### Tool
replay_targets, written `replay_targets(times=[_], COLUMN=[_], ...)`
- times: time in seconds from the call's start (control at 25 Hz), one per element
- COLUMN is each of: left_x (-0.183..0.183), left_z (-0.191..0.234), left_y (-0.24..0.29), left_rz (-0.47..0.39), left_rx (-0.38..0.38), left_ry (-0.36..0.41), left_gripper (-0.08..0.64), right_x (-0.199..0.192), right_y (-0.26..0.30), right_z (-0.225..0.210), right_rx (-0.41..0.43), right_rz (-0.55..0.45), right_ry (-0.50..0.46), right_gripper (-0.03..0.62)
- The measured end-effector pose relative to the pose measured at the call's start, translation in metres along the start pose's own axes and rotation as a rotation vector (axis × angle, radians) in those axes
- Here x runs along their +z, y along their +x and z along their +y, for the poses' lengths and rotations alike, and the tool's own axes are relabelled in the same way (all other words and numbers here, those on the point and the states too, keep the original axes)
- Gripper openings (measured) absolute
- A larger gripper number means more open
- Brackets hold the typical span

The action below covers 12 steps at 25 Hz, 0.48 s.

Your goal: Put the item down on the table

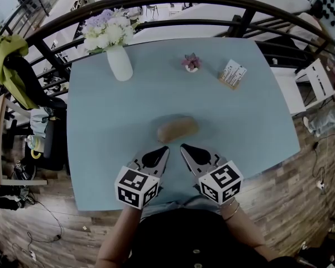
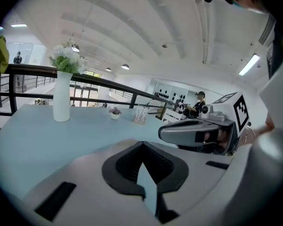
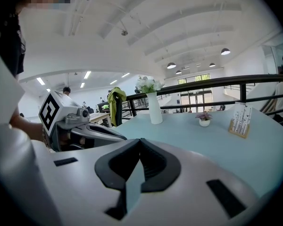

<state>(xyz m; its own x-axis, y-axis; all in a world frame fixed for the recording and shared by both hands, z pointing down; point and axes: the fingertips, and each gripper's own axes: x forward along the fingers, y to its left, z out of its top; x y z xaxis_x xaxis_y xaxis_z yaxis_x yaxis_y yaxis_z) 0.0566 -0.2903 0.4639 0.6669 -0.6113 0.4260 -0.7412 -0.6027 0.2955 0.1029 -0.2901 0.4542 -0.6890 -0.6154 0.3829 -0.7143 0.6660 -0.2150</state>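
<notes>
A brown loaf (image 1: 178, 129) lies on its side near the middle of the pale blue desk (image 1: 100, 149), free of both grippers. The left gripper (image 1: 163, 151) and the right gripper (image 1: 185, 148) sit side by side at the near edge of the desk, their tips angled in toward each other just short of the loaf and not touching it.

In the left gripper view, the left gripper (image 2: 142, 149) has its jaws together at the tips with nothing between them. The right gripper view shows the same for the right gripper (image 3: 140, 143): jaws together and empty.

Toward the far edge stand a white vase (image 1: 120, 63) of pale flowers (image 1: 107, 31) at the left, a small pot plant (image 1: 191, 62) near the middle and a card stand (image 1: 233, 74) at the right. A dark railing (image 1: 156, 4) curves behind the desk, with a green jacket (image 1: 8, 66) hung at the left.
</notes>
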Motion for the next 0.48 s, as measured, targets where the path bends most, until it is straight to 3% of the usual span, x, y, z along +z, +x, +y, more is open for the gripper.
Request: replay_targets(times=[0.48], left_x=[-0.0004], left_z=[0.0043], left_y=[0.0015], left_rz=[0.009], left_rx=[0.009], left_ry=[-0.004], left_gripper=[0.015], right_x=[-0.0013], right_y=[0.0036], right_z=[-0.0027], right_rx=[0.000], right_rz=[0.007], right_ry=[0.004], right_gripper=[0.003])
